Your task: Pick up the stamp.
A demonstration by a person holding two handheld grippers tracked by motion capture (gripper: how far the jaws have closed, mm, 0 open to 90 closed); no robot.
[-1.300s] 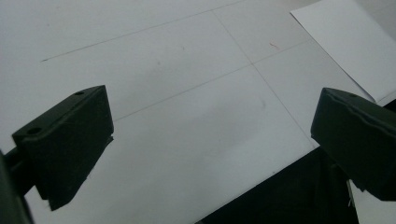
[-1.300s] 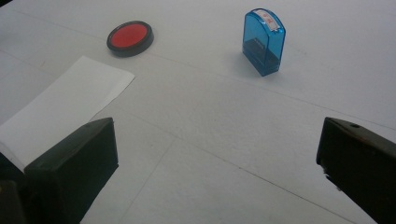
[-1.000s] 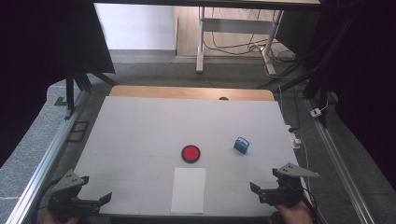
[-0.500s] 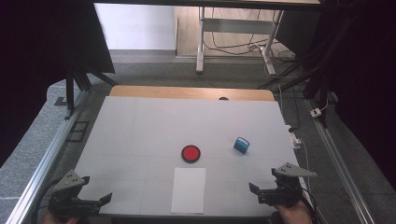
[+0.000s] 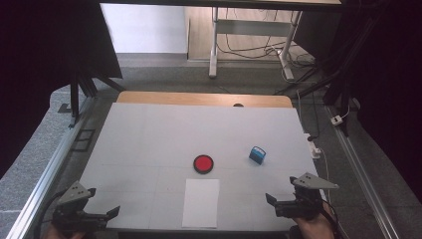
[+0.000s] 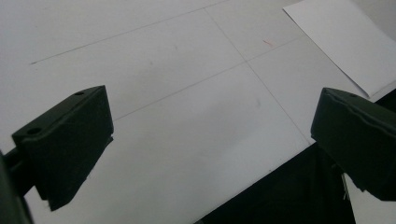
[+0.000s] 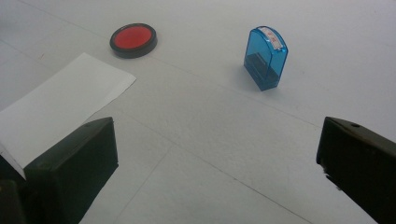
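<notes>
Both grippers hang low at my edge of the table (image 5: pixel 149 129). Right gripper (image 7: pixel 219 163) has its jaws spread wide with nothing between them; left gripper (image 6: pixel 205 140) likewise gapes over bare tabletop. Ahead of the right gripper and a touch to its right stands the blue stamp (image 7: pixel 266 58), upright, well apart from the jaws. Forward and to its left lies the red ink pad (image 7: pixel 133 39), and nearer on that side the white sheet of paper (image 7: pixel 60 109), whose corner also lies off to the right of the left gripper.

My read on the stamp: light, hard plastic, smooth-sided, so likely slippery and easy to tip. I'd pinch it across the flat faces, low on the body, not on the rounded top. The paper is thin and flat, awkward to lift.
</notes>
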